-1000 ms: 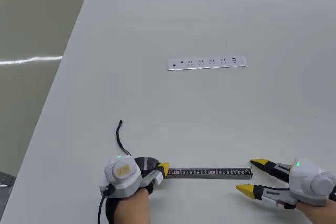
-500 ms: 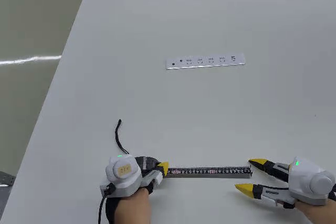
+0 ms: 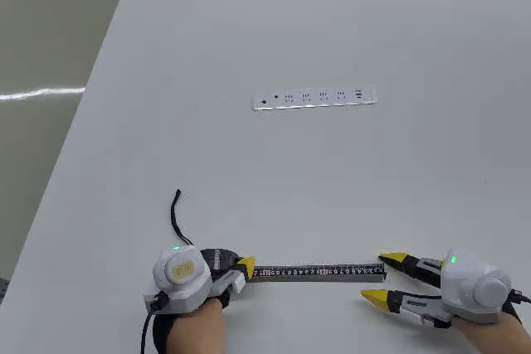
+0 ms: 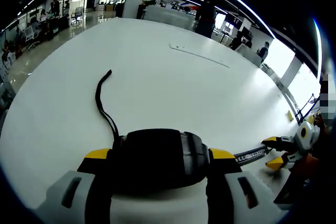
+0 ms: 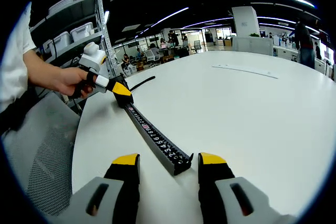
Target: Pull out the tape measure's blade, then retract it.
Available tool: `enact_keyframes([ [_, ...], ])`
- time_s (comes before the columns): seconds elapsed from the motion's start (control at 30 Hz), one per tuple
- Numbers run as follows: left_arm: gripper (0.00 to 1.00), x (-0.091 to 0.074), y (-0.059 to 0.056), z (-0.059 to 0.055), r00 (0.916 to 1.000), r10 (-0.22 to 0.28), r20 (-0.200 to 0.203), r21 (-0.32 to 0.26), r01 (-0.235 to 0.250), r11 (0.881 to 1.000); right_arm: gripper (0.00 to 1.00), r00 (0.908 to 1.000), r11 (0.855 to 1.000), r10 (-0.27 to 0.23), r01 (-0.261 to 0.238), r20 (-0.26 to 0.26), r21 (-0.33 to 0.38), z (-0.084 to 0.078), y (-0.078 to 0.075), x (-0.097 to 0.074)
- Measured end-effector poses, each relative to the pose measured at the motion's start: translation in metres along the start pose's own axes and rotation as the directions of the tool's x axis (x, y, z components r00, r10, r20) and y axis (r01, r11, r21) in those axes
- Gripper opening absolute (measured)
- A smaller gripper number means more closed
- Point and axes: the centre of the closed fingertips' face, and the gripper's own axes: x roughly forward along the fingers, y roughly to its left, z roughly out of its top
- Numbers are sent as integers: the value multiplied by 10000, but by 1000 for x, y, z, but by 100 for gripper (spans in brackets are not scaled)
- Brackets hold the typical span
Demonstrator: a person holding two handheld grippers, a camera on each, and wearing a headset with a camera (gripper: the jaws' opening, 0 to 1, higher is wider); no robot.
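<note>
Tape measure tight in left hand-held gripper; right hand-held gripper agape at tip of blade

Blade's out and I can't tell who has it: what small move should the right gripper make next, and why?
Probably ease the right gripper forward and close on the blade at its end. Its jaws stand open on either side of that end, which lies free on the table, while the left gripper clamps the case.

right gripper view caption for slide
Open right gripper at the end of the black numbered blade running over the white table to the black tape measure case in the left gripper
</note>
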Motion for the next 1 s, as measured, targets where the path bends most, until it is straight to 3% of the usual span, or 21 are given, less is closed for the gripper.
enact_keyframes([
  [0.17, 70, 0, 0, 0, 10000, 0, 3, -1, 0, 10000, 33, 9999, 9998, 84, -87, -122, -204, 0, 2, -1],
  [0.47, 70, 0, 0, 1, 10000, 5, 18, -9, -5, 10000, 24, 9998, 9991, 65, -73, -188, -408, -3, -5, -2],
  [1.0, 70, 0, 0, 1, 10000, 22, 47, 7, -22, 10000, 15, 9976, 9957, 661, -674, -226, -638, -3, -10, -2],
])
